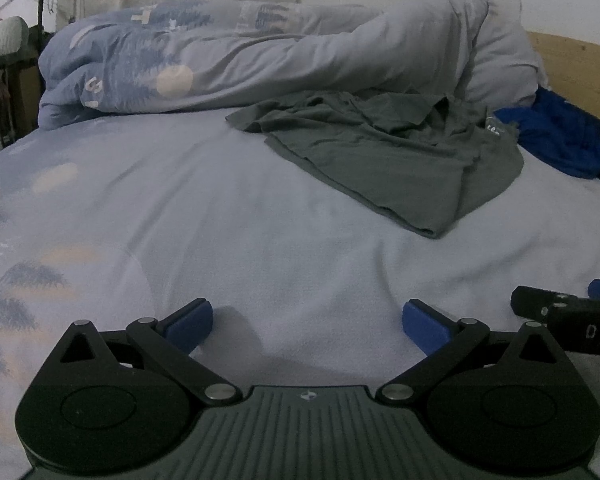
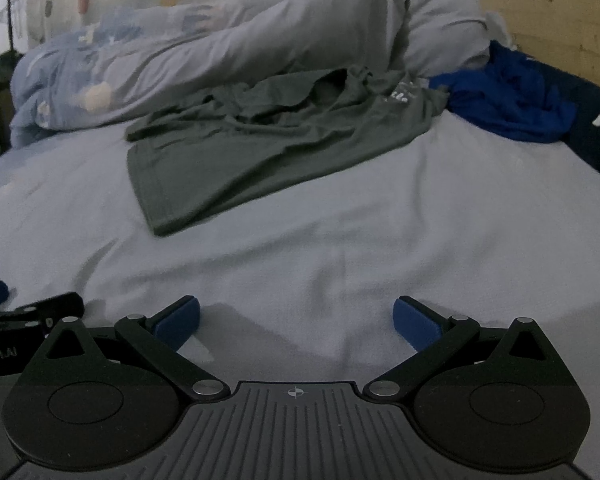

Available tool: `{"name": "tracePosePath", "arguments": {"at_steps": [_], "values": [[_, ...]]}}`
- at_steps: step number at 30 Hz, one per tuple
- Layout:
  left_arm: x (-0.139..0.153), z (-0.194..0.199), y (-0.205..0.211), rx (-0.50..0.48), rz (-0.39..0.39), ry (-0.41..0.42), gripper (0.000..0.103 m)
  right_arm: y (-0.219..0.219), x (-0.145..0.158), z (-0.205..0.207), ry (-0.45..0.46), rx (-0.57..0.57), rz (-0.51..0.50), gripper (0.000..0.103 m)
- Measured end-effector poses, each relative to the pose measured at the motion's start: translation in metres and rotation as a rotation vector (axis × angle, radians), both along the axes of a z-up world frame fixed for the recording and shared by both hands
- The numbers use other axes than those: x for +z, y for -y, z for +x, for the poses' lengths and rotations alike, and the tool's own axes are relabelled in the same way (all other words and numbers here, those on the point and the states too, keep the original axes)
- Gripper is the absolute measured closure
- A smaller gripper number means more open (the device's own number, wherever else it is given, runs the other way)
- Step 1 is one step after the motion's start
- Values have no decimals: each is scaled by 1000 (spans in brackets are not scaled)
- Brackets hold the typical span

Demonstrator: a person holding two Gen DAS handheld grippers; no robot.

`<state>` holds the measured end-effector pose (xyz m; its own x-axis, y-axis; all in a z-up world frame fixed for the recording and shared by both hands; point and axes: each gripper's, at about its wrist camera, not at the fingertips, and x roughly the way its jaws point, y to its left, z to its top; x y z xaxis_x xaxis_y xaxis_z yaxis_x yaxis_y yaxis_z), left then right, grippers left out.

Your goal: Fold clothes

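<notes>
A crumpled grey T-shirt point(image 1: 396, 152) point(image 2: 260, 132) lies on the pale blue bed sheet point(image 1: 228, 216) point(image 2: 340, 232), its near corner pointing toward me. A bright blue garment point(image 1: 556, 136) point(image 2: 508, 104) is bunched to its right, by the bed's edge. My left gripper point(image 1: 306, 326) hovers low over bare sheet, well short of the shirt, open with nothing between its blue pads point(image 1: 190, 326). Beside it, my right gripper point(image 2: 296, 322) is also open and empty over the sheet; part of it shows as the right gripper point(image 1: 560, 312) at the edge of the left wrist view.
A rumpled blue patterned duvet point(image 1: 172, 56) point(image 2: 140, 56) and a grey pillow point(image 1: 496, 48) are piled behind the shirt. A wooden headboard point(image 1: 576, 72) point(image 2: 556, 28) stands at the right, with a dark navy item point(image 2: 596, 128) along it. A dark rack point(image 1: 24, 52) stands far left.
</notes>
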<state>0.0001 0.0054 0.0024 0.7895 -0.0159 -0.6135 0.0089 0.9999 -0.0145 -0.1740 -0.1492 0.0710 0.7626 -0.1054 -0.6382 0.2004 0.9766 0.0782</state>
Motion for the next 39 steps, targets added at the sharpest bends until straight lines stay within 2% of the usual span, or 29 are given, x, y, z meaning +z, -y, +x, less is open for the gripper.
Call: {"name": "tracePosePath", "arguments": {"at_steps": [4,6,9,14,17,22,27,39], "values": [[3,0,-4,-4,-30,-4,0,11,3,-3,36,-25,88,0],[5,1,-8,0,-54,-8,0,20,4,-5,65,-55,169,0],[12,2,-17,16,-115,-9,0,37,6,-10,115,-89,338,0],[25,4,-32,70,-166,22,0,64,0,-15,182,-82,740,0],[33,4,-34,90,-156,49,0,61,-4,-12,188,-65,852,0],[33,8,-40,112,-205,25,0,47,-13,8,194,-73,938,0],[34,9,-45,122,-226,14,0,33,-17,33,217,-106,974,0],[41,11,-69,172,-297,16,0,-7,-5,86,92,-98,765,1]]}}
